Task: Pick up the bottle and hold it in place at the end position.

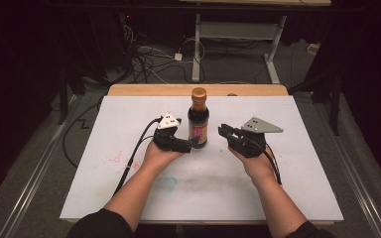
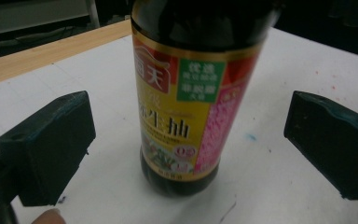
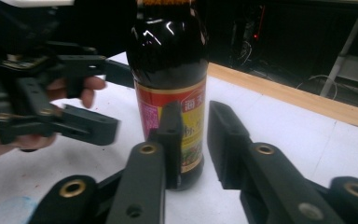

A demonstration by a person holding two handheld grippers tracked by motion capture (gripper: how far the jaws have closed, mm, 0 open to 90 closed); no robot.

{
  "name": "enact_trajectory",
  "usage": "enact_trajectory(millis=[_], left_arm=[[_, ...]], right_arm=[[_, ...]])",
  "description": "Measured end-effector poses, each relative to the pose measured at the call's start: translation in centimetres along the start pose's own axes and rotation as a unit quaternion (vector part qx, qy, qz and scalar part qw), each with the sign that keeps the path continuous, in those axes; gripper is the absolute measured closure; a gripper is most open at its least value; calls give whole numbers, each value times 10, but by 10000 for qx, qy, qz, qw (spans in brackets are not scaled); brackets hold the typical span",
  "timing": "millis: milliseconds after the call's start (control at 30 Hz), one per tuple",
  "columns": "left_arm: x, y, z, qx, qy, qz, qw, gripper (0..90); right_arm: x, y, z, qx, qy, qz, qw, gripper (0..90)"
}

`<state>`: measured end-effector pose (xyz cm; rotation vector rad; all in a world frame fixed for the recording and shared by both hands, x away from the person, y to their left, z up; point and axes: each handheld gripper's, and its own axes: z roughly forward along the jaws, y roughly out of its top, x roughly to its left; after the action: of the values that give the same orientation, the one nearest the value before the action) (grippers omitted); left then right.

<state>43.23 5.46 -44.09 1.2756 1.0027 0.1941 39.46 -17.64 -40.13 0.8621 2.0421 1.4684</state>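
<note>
A dark sauce bottle stands upright near the middle of a white counter, toward its far edge, where a strip of bare wood shows. The bottle has a brown cap and a yellow, red and pink label with a small green patch.

A person's forearms reach in from the near side, each hand holding a black gripper. The left gripper sits just beside the bottle's lower left. In the left gripper view its fingers are spread wide, one on either side of the bottle, and neither touches it.

The right gripper is a little to the right of the bottle, pointing toward it with a gap between. In the right gripper view its fingers stand close together with a narrow slot between them and nothing held; the bottle stands beyond them.

Faint pink and blue stains mark the counter near the left forearm. Cables lie on the floor beyond the counter.
</note>
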Motion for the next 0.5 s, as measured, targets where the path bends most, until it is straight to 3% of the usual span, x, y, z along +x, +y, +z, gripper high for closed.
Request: enact_trajectory(millis=[200,300,500], left_arm=[[-3,-1,17,35,-57,-10,10000,50],[-5,-1,23,87,-85,-70,9999,53],[-7,-6,30,159,-61,11,9999,102]], right_arm=[[0,7,-4,-46,18,-108,9999,900],[1,13,-6,-99,82,-130,9998,900],[3,32,-4,-207,115,-196,9995,900]])
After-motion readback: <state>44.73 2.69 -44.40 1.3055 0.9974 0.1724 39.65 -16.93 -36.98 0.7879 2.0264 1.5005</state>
